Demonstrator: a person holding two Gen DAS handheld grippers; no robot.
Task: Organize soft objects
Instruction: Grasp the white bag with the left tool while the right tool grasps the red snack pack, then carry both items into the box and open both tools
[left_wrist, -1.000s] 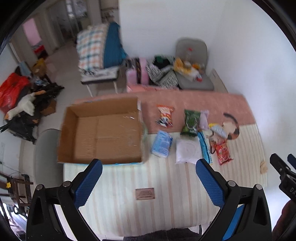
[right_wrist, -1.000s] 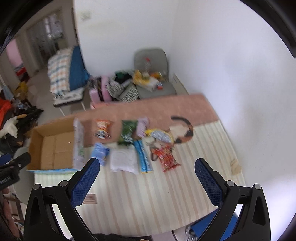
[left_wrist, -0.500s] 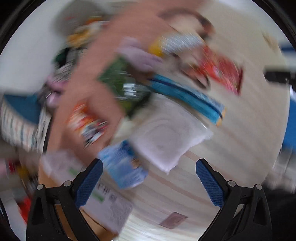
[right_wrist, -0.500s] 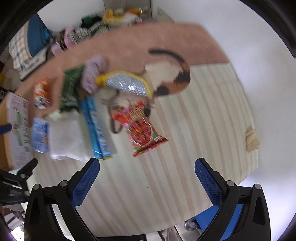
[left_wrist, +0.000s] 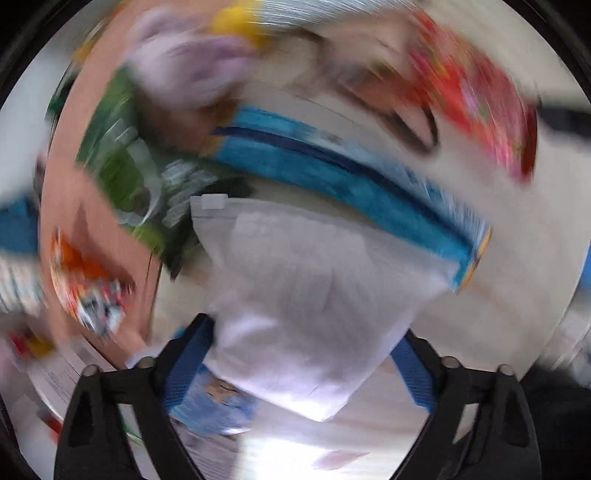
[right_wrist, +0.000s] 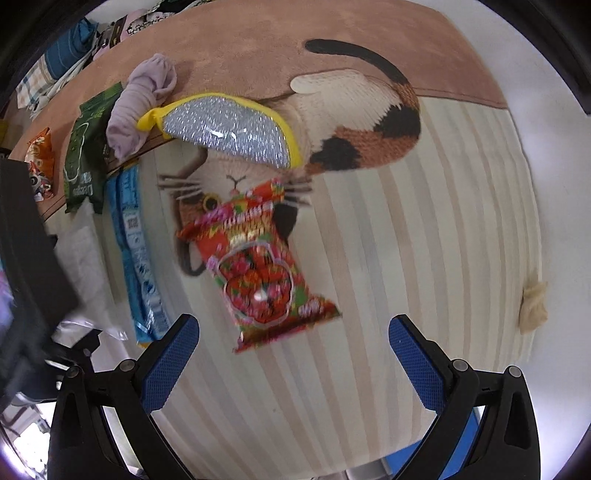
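Already angled down, the left gripper (left_wrist: 303, 354) was closing around the soft white zip-top pouch (left_wrist: 314, 295) on the striped mat (right_wrist: 406, 229), not yet pinching; the right gripper (right_wrist: 293, 354) gaped empty.

surface: striped cream rug (right_wrist: 388, 258) with cat picture (right_wrist: 354, 122) | 12 o'clock: pinkish-brown band (right_wrist: 258, 40) | 3 o'clock: white floor (right_wrist: 546, 155) | 10 o'clock: plaid bedding (right_wrist: 44, 70) | light: even daylight

Your left wrist camera looks steeply down from close above the white pouch (left_wrist: 310, 295), the picture blurred. Your right wrist camera faces straight down, somewhat higher, over the red snack packet (right_wrist: 258, 266) on the striped mat (right_wrist: 424, 240). Both views share the long blue packet (left_wrist: 354, 177) and the red one.
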